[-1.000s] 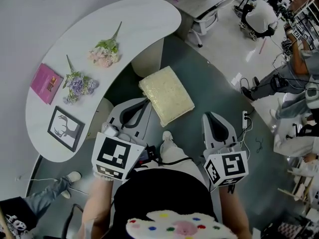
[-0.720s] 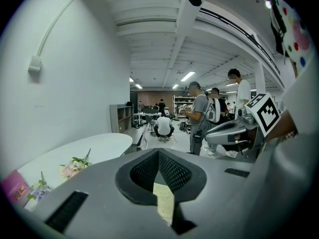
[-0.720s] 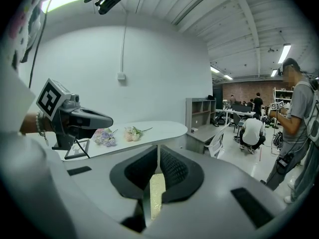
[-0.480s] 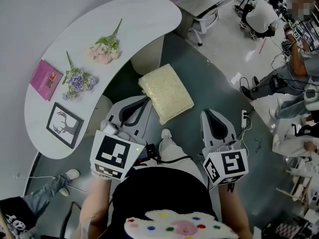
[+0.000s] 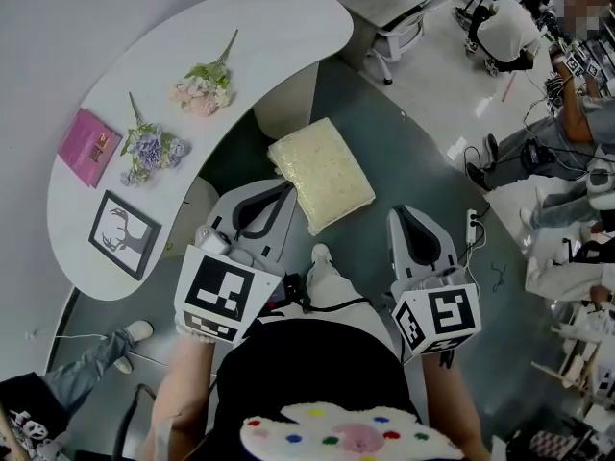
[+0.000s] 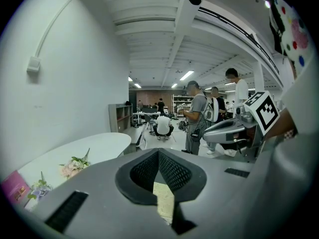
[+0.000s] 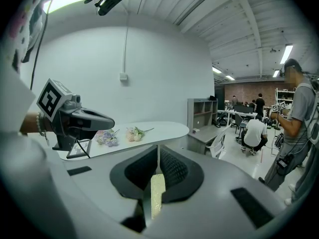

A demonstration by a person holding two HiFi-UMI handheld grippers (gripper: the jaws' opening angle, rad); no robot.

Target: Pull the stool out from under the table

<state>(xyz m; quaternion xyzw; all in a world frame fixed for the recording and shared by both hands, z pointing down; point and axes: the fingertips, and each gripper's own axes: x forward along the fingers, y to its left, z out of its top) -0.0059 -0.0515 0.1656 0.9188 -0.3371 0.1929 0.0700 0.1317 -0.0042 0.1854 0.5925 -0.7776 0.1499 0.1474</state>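
Two tools: left gripper (image 5: pixel 273 202) and right gripper (image 5: pixel 409 219), jaws pressed together on both, nothing held. Cream-cushioned stool (image 5: pixel 322 173) stands just ahead, beside curved white table (image 5: pixel 274 32).

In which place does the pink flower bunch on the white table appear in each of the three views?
Head view: the pink flower bunch lies at the upper left, on the white curved table.
Left gripper view: at the lower left, on the same table top.
Right gripper view: left of centre, beside the purple bunch.
Shared landmark: the white curved table.
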